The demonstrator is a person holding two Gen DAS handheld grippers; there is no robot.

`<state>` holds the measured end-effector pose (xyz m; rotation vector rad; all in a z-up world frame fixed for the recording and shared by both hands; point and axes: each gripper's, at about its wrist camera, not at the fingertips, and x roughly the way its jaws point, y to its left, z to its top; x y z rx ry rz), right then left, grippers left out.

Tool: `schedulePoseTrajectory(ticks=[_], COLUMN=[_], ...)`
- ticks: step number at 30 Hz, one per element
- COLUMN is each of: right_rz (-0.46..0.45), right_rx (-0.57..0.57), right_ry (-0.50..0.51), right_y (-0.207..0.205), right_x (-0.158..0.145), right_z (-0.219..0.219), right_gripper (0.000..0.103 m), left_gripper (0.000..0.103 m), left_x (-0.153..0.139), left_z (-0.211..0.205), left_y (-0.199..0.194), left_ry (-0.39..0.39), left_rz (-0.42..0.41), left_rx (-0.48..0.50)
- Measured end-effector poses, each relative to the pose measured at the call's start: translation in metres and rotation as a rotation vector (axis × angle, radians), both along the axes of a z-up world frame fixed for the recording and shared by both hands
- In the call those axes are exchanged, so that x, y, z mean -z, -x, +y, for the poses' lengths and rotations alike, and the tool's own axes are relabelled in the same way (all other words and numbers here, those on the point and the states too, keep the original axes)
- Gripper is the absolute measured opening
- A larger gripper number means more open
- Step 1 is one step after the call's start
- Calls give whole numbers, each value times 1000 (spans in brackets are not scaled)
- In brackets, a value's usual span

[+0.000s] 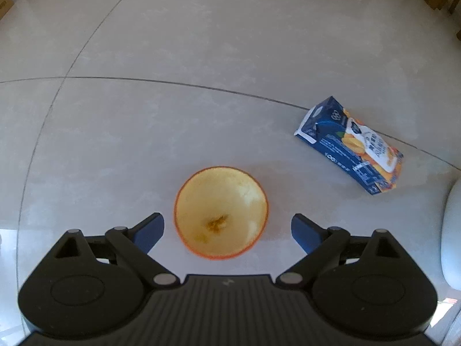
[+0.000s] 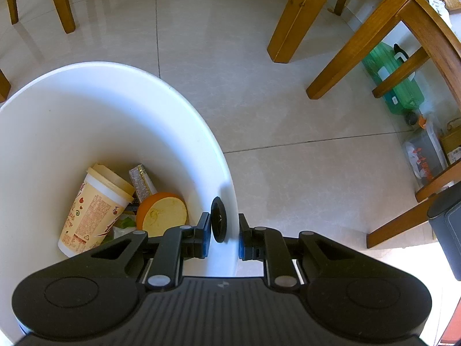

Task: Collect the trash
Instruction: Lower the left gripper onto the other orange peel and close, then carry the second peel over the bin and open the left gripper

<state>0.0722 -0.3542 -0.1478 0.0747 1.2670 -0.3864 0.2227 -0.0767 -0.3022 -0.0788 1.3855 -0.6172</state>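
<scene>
In the left wrist view a hollow orange peel half [image 1: 221, 212] lies cup-up on the tiled floor. My left gripper [image 1: 227, 230] hangs just over it, open wide, one blue finger on each side and neither touching. A blue juice carton [image 1: 350, 145] lies on its side further off to the right. In the right wrist view my right gripper [image 2: 223, 236] is shut on the rim of the white trash bin [image 2: 121, 109], one finger inside and one outside. Inside the bin lie a paper cup [image 2: 95, 210], another orange peel half [image 2: 162, 213] and a small wrapper [image 2: 141, 183].
Wooden chair and table legs [image 2: 294, 17] stand on the floor beyond the bin. A green plastic container [image 2: 394, 86] and bags sit under the table at right. The bin's pale wall [image 1: 451, 236] shows at the right edge of the left wrist view.
</scene>
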Motion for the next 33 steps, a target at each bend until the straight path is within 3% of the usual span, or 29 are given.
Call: schedulePoseTrajectory(ticks=[6, 9, 11, 19, 22, 29, 33], right_rz=[0, 1, 1, -1, -1, -3, -3], right_rx=[4, 3, 3, 1, -1, -4, -9], right_ry=[2, 3, 3, -1, 0, 0, 3], right_y=[0, 0, 0, 1, 1, 2, 2], right_x=[0, 0, 0, -1, -1, -2, -1], right_z=[0, 1, 1, -1, -1, -1, 0], right_gripper=[21, 21, 21, 21, 21, 21, 21], left_gripper=[94, 88, 73, 63, 62, 61, 61], left_x=[14, 13, 15, 10, -1, -80, -146], left_z=[-7, -12, -12, 3, 10, 1, -9], left_y=[-9, -6, -5, -4, -4, 0, 16], left_ry=[-16, -30, -46, -35, -9, 106, 162], left_rz=[-11, -25, -43, -55, -22, -51, -110], left_rx=[-34, -28, -12, -1, -46, 109, 222])
